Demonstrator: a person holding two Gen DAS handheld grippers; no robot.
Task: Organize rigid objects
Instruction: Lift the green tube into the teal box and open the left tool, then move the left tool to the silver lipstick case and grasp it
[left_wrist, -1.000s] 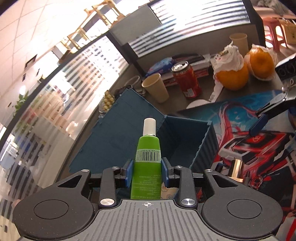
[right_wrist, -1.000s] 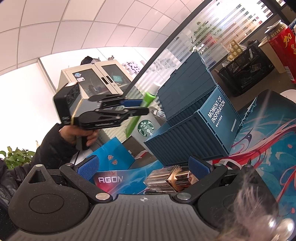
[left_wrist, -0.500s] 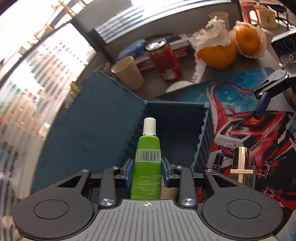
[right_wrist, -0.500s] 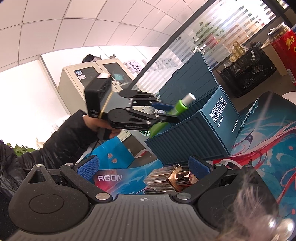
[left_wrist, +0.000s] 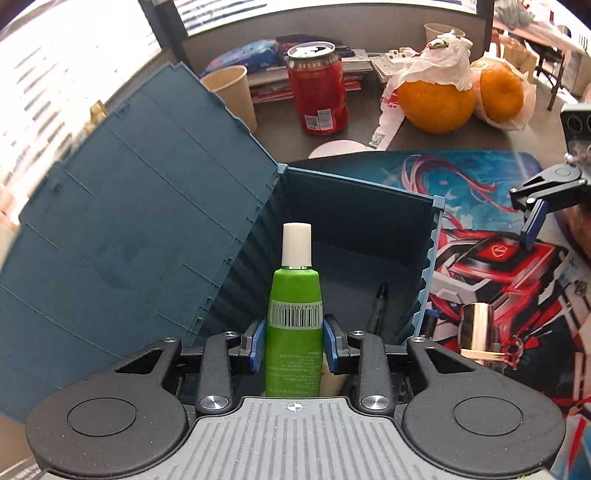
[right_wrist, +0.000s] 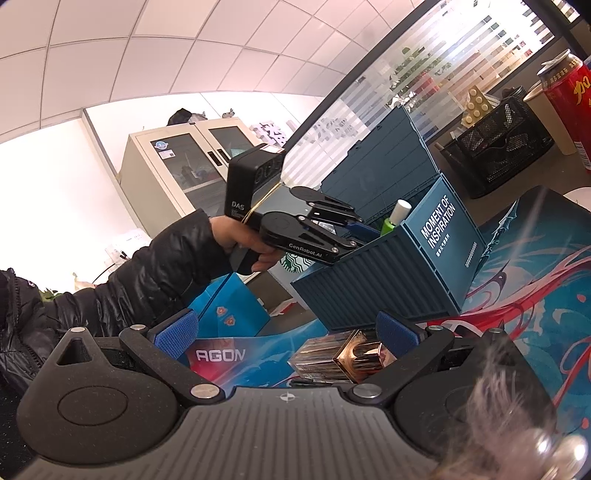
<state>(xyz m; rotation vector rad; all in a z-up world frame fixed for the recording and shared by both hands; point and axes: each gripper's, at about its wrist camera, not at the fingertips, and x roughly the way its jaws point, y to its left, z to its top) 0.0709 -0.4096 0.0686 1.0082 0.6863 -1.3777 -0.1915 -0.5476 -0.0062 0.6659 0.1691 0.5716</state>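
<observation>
- The left gripper (left_wrist: 294, 343) is clamped narrowly on a green tube (left_wrist: 294, 325), blue pads against its sides, white cap pointing down into the open blue box (left_wrist: 354, 206).
- A black pen (left_wrist: 377, 310) lies inside the box, just right of the tube.
- The right gripper (right_wrist: 286, 334) stands wide and empty beside the box, with a gold-capped glass bottle (right_wrist: 340, 358) between its fingers, untouched.

Glossy green plastic tube (left_wrist: 294, 325), ribbed matt plastic box (left_wrist: 430, 258).

Black puffer sleeve (right_wrist: 122, 280), black claw (left_wrist: 294, 339), blue pads (left_wrist: 256, 343), silver screws
</observation>
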